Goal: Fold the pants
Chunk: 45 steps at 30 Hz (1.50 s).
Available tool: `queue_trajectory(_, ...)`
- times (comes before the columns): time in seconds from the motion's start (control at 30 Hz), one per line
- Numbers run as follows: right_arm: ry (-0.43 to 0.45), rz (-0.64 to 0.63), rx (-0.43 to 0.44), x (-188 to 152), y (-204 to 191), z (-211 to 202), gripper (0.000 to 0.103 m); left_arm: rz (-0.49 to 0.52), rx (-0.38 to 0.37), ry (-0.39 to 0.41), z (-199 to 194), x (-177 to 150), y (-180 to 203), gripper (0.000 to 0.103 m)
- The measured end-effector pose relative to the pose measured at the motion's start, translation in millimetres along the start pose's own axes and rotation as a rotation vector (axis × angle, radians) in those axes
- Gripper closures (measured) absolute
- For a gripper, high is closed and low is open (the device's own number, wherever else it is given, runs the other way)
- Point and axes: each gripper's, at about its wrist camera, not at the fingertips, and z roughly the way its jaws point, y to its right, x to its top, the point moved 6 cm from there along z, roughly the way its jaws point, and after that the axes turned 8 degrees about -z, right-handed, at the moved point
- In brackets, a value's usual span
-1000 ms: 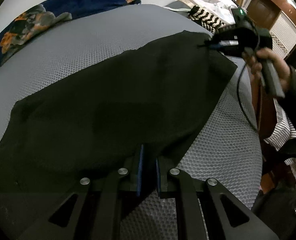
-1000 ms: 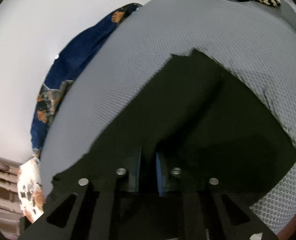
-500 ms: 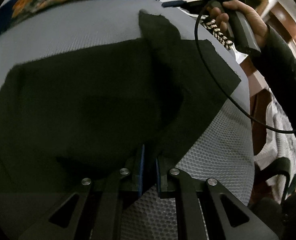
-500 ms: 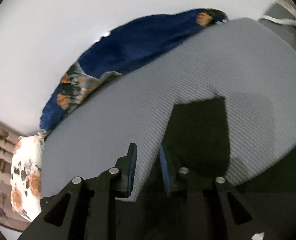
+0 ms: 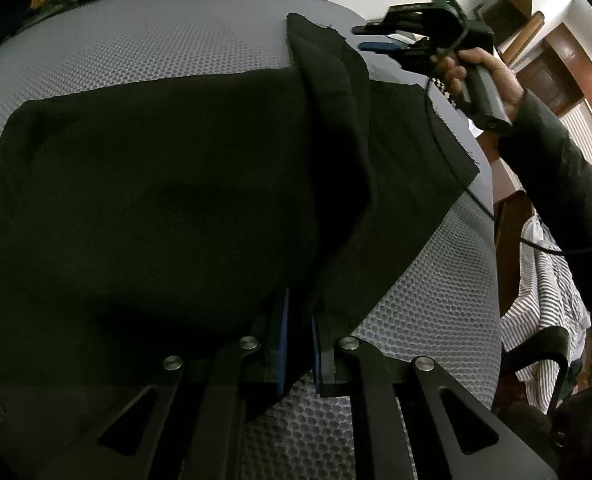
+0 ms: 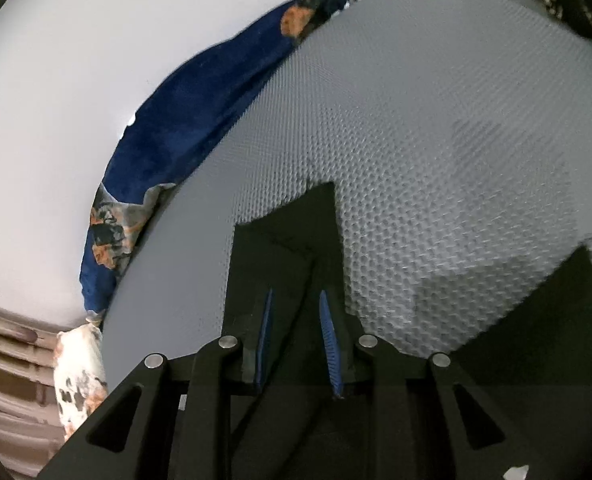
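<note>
Black pants (image 5: 155,184) lie spread on a grey mesh bed cover (image 5: 135,48). A leg end (image 5: 328,68) is folded over toward the far edge, forming a raised ridge. My left gripper (image 5: 298,304) is shut on the near edge of the pants. My right gripper (image 5: 376,38) hovers just right of the folded leg end, its blue-padded fingers apart and empty. In the right wrist view the right gripper (image 6: 296,296) is open above the leg end (image 6: 287,232), which lies flat on the cover.
A dark blue floral blanket (image 6: 183,120) lies along the far side by the white wall. A striped shirt (image 5: 544,320) hangs off the bed's right side. Wooden furniture (image 5: 548,60) stands at the far right.
The right gripper carried the leg end across the pants, opened and let it drop onto the cover. The left gripper kept its hold on the near edge.
</note>
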Motion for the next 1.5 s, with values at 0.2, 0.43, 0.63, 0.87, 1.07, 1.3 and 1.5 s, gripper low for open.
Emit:
queue_trajectory(0.2,-0.002,0.002,-0.035,10,2,28,0.083,-0.005,-0.001,-0.004,0,3,-1,0.093)
queue_trajectory(0.43,-0.017,-0.027,-0.012,17,-2,38,0.094,-0.008,-0.004,-0.003,0,2,-1,0.093)
queue_trajectory(0.63,0.056,-0.049,0.015,14,-15,9,0.099,-0.011,0.006,0.000,0,3,0,0.093)
queue_trajectory(0.87,0.213,-0.075,-0.105,-20,6,-106,0.100,0.035,0.056,0.011,0,3,9,0.093)
queue_trajectory(1.07,0.216,-0.004,-0.369,-99,78,-184,0.100,0.099,0.086,0.011,3,2,20,0.093)
queue_trajectory(1.3,0.111,0.099,-0.456,-156,136,-167,0.101,0.141,0.125,-0.006,5,2,26,0.093)
queue_trajectory(1.5,0.134,0.068,-0.473,-150,129,-172,0.101,0.175,0.145,0.005,4,2,30,0.093)
